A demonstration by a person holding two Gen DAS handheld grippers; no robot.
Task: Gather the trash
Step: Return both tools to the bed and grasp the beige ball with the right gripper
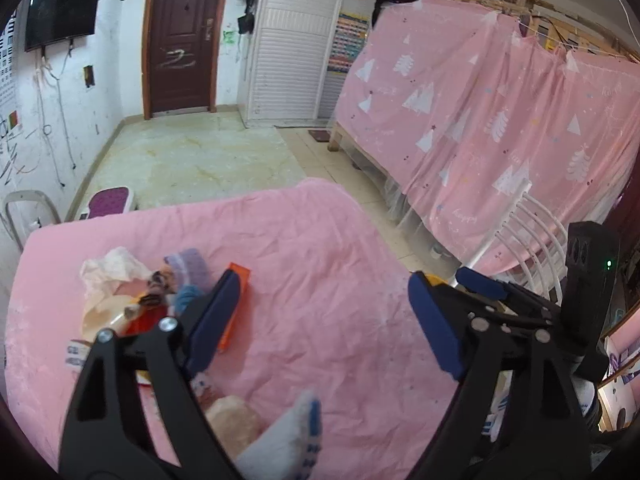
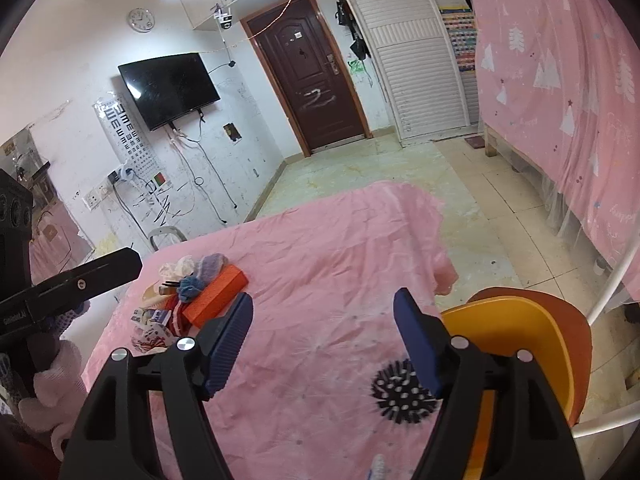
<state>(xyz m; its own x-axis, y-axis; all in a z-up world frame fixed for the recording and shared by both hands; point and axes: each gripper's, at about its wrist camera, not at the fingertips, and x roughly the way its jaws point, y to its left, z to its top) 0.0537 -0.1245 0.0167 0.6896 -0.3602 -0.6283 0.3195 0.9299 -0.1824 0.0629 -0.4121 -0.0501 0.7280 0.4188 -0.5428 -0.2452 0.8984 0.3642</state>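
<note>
Trash (image 2: 188, 300) sits in a loose heap at the left edge of the bed (image 2: 320, 264): crumpled white tissue (image 1: 112, 266), a purple wrapper (image 1: 190, 262), a blue scrap (image 2: 188, 286), small printed packets (image 2: 154, 316) and an orange box (image 2: 214, 294) on the heap's right side. The step in hand looks like the approach, with nothing picked up yet. The left gripper (image 1: 320, 320) hangs with its jaws wide apart and empty; the heap lies just beside and partly behind its left finger, the orange box touching that finger's outline in this view, so the gap itself frames bare pink sheet. The next move likely calls for shifting left and down until one piece sits between the pads. Further right, the right gripper (image 2: 324, 344) is likewise spread and empty over the sheet, the heap well to its left; a black spiky ball (image 2: 400, 394) lies near its right finger, by the bed's right edge beside an orange chair (image 2: 520, 332)
</note>
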